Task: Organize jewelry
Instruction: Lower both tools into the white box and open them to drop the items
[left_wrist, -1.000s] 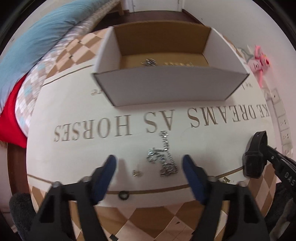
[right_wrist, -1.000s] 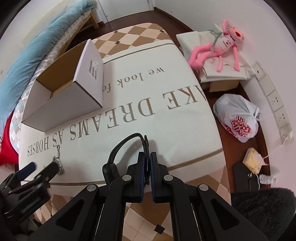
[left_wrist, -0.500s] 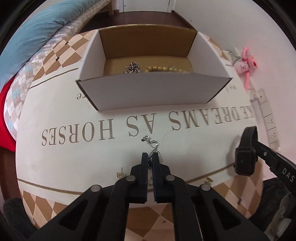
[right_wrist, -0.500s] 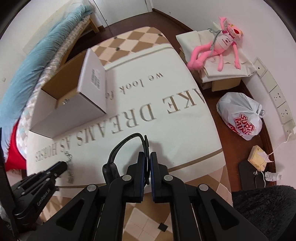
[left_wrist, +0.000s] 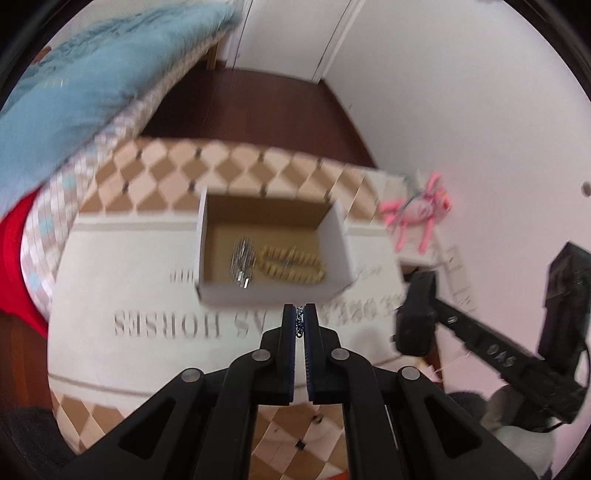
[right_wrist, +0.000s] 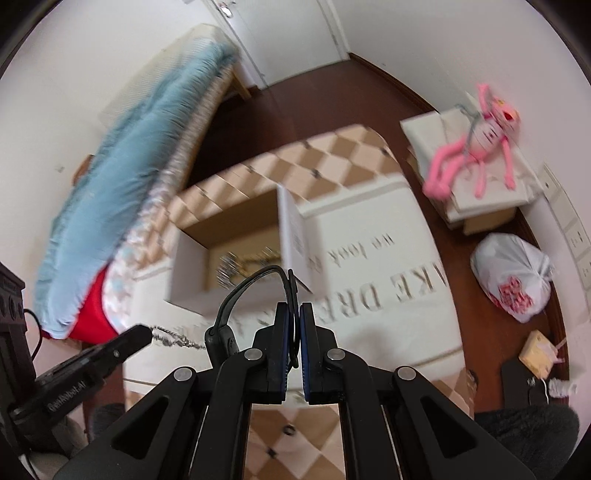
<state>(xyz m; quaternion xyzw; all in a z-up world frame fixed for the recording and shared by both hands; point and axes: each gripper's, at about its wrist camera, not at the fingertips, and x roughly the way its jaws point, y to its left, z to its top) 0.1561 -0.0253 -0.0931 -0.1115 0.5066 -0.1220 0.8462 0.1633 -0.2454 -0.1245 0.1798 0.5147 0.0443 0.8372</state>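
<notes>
The left tool (left_wrist: 300, 317) is pressed together on a silver chain (right_wrist: 173, 338), which dangles from its tip above the printed mat (left_wrist: 147, 295), short of the open cardboard box (left_wrist: 273, 291). To finish well, carry the chain over the near wall and release it beside the beads (left_wrist: 291, 262) already inside. The right tool (right_wrist: 294, 321) pinches a black watch (right_wrist: 236, 306). A bed (right_wrist: 140, 147) lies left; a pink plush toy (right_wrist: 476, 147) lies right.
</notes>
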